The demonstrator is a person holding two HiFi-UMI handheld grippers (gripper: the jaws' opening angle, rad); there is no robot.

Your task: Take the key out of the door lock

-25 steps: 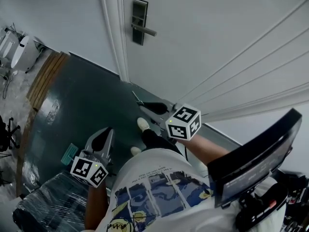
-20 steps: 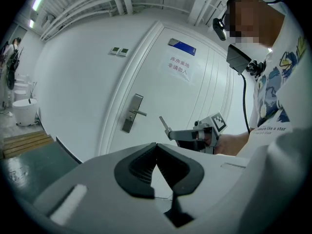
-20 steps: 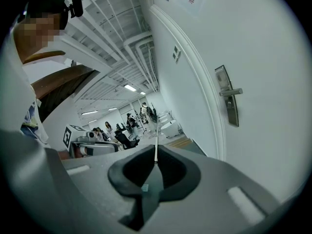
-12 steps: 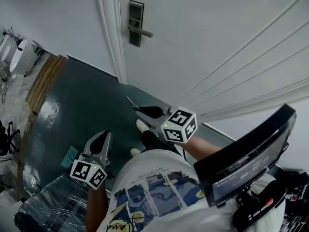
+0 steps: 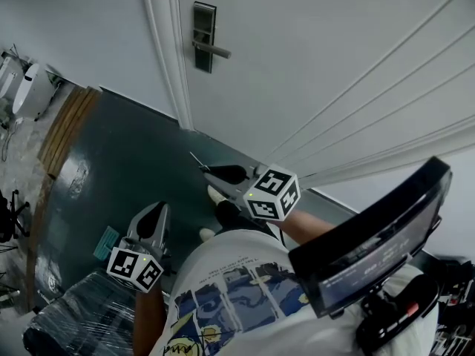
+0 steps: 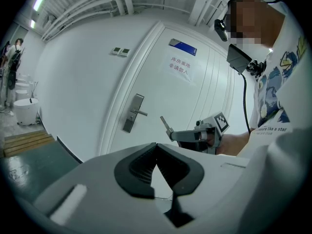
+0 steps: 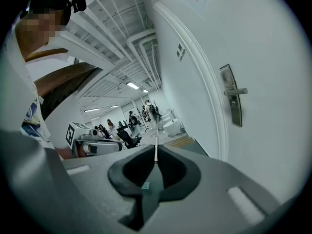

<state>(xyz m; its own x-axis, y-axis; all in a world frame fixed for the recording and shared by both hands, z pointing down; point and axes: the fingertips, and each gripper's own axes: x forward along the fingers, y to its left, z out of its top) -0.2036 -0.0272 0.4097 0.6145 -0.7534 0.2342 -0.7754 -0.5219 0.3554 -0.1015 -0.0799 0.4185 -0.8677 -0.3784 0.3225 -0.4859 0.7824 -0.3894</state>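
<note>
- The key (image 7: 156, 149) appears to be out of the lock (image 5: 202, 35) already. It shows as a thin flat blade standing out past the tips of the right gripper (image 5: 208, 170), well apart from the lock plate and its handle (image 5: 217, 50).
- The right gripper's jaws are pressed together on the key's near end, and only the blade shows beyond them.
- The step in hand looks like carrying the key clear, so a firm clamp matters most. A blade held by 1 end could pivot or slip if the grip eases.
- The blade tip is best kept off the door (image 5: 312, 50) and its frame, because a knock could twist it in the pads.
- The right gripper is held in front of the person's waist. The forearm comes in from the right, and the jaws point up and left toward the foot of the door frame.
- The left gripper (image 6: 156, 146) hangs low at the person's left side over the dark floor (image 5: 126, 154). Its jaws meet at the tips with nothing between them, and it plays no part.
- In the left gripper view the 2 grippers are apart, with the right one nearer the door.
</note>
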